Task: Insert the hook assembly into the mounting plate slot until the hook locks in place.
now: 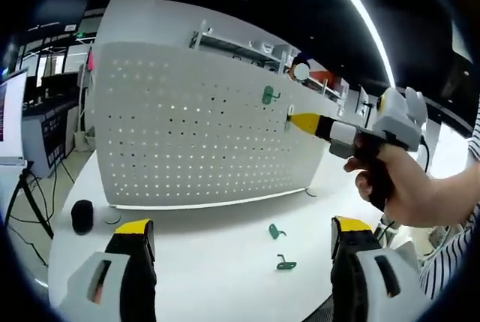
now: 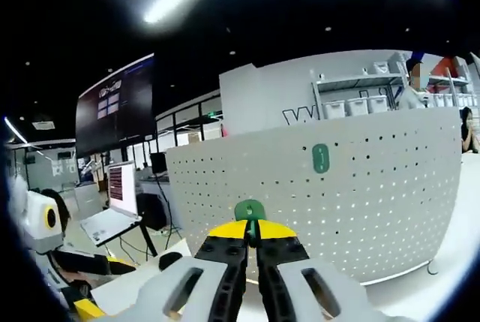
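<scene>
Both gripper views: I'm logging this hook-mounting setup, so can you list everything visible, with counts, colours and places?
pegboard: one, white, perforated, upright on the table.
hooks: four, green; one mounted on the pegboard, one held at the board in the right gripper's jaws, two loose on the table.
table: one, white, under the pegboard.
black puck: one, on the table's left end.
laptop: one, open, on a stand left of the pegboard.
right gripper: yellow-tipped, held by a hand.
left gripper: yellow-tipped, jaws apart above the table.
</scene>
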`<state>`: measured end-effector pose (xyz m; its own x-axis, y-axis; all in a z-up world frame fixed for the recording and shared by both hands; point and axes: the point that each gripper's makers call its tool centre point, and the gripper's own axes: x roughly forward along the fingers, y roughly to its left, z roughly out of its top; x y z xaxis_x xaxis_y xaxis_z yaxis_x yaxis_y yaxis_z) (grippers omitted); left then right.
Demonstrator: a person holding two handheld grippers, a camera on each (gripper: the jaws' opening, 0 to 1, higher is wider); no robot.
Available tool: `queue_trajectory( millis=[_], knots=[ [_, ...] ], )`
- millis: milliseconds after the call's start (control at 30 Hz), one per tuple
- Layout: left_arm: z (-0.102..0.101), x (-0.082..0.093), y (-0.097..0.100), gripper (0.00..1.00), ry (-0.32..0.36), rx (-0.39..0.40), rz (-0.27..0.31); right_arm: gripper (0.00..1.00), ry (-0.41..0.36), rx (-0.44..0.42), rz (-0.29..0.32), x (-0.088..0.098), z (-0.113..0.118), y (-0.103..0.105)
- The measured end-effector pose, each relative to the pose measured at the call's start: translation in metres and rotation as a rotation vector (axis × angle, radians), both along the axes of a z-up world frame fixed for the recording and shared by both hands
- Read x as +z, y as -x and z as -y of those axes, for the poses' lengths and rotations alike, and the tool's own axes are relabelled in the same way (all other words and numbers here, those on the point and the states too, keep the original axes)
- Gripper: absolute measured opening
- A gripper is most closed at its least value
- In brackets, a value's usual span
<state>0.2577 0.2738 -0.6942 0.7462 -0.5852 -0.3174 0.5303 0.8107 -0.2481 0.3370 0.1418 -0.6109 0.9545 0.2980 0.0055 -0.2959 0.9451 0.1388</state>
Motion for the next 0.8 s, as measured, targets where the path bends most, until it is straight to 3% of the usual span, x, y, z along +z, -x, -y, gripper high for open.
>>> queue_trajectory(
  millis=[200, 800],
  knots=[
    [-0.009, 0.001, -0.007, 1.00, 0.005, 0.032, 0.013, 0.00, -0.022, -0.055, -0.007, -0.001, 0.017, -0.013],
    [-0.016, -0.010, -0.007, 1.00, 0.006, 0.040, -0.025, 0.00, -0.012, -0.127, 0.003, -0.003, 0.047, -0.039]
  ],
)
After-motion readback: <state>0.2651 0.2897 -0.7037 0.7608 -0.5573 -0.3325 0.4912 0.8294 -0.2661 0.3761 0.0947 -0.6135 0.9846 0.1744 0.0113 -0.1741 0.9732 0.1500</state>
